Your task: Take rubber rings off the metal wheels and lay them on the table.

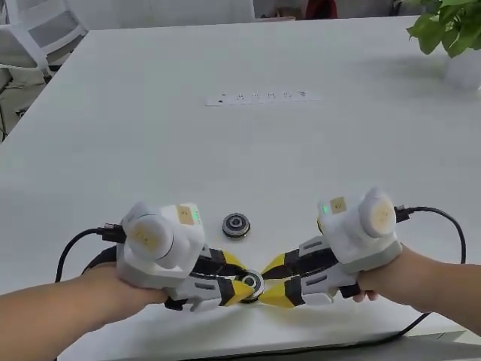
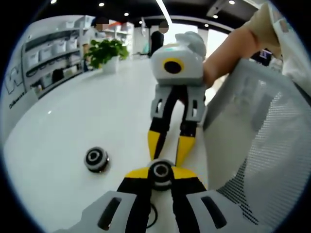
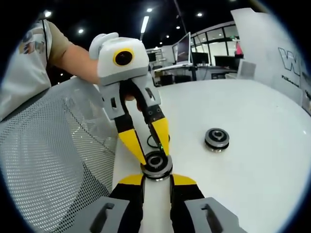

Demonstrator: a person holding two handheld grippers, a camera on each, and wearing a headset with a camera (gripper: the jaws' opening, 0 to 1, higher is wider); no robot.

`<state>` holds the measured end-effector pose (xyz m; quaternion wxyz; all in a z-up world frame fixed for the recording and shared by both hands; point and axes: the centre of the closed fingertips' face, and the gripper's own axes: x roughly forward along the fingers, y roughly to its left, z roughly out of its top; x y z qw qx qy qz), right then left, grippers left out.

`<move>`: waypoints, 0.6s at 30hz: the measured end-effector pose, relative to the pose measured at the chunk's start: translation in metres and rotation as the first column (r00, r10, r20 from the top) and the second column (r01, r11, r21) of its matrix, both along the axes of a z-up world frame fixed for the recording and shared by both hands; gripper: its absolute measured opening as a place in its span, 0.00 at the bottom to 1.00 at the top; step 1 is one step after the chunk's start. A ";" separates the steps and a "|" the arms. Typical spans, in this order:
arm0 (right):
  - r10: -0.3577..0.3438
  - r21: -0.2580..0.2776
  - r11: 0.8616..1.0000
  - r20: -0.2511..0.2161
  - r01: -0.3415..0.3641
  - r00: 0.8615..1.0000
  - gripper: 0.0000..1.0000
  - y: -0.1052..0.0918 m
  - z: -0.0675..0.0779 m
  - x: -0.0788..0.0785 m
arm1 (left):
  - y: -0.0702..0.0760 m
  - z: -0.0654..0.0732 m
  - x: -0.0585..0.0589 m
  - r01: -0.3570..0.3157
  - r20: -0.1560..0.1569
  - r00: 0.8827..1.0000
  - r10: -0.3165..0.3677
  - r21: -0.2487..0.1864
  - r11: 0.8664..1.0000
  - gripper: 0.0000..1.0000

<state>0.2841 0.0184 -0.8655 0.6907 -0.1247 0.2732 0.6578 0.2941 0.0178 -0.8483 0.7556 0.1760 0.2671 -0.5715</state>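
The two tools met tip to tip at the front edge of the white surface (image 1: 316, 158), both on the same metal wheel (image 1: 250, 284). The left hand-held gripper (image 1: 242, 281) had its yellow-tipped jaws drawn in on either side of that wheel, clamping it. The right hand-held gripper (image 1: 263, 283) came at it from the opposite side and was closed on it too. From where I stood I could not make out whether it had the rubber ring or the metal itself. The wheel sat low, at or just above the surface. A second wheel (image 1: 236, 225) lay flat a little farther back, apart from both tools, its dark ring on it. Far back across the surface lay a white power strip (image 1: 259, 96), and a leafy plant (image 1: 447, 26) stood at the far right corner.
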 end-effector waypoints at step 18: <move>-0.003 -0.007 1.000 0.023 0.003 1.000 0.13 -0.002 0.000 0.000 | 0.002 0.002 -0.004 -0.003 0.059 0.998 0.003 0.010 1.000 0.14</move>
